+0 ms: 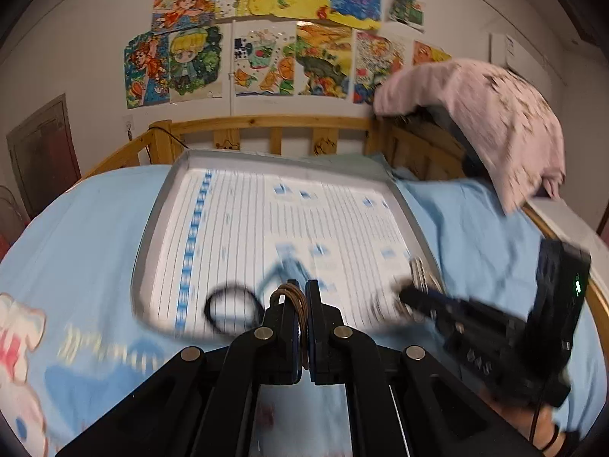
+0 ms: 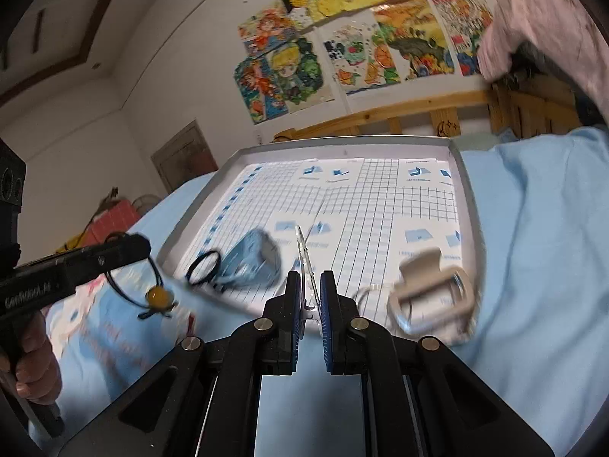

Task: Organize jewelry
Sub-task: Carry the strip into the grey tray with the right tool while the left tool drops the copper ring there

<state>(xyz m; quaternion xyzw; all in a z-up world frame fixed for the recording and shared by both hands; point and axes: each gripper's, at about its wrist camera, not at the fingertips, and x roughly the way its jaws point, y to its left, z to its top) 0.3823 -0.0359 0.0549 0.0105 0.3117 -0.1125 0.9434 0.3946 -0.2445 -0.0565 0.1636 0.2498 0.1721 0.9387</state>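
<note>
My left gripper [image 1: 300, 291] is shut on a loop of brown cord [image 1: 292, 297]. In the right wrist view the left gripper [image 2: 142, 245] hangs over the tray's near left corner, and the cord [image 2: 114, 278] dangles from it with an amber bead [image 2: 158, 297]. My right gripper [image 2: 309, 285] is shut on a thin clear curved piece [image 2: 303, 255], its kind hard to tell. From the left wrist it [image 1: 405, 293] shows at the tray's right edge with a blurred silvery piece [image 1: 418, 268]. A black hair tie [image 2: 203, 266], a blue fabric scrunchie [image 2: 251, 261] and a beige claw clip [image 2: 430, 289] lie on the tray.
The shallow grey tray [image 1: 152, 228], lined with gridded paper, lies on a light blue bedsheet [image 1: 87, 228]. A wooden bed rail [image 1: 266, 122] runs behind it under a wall of drawings. A pink cloth [image 1: 495, 122] hangs over the rail at the back right.
</note>
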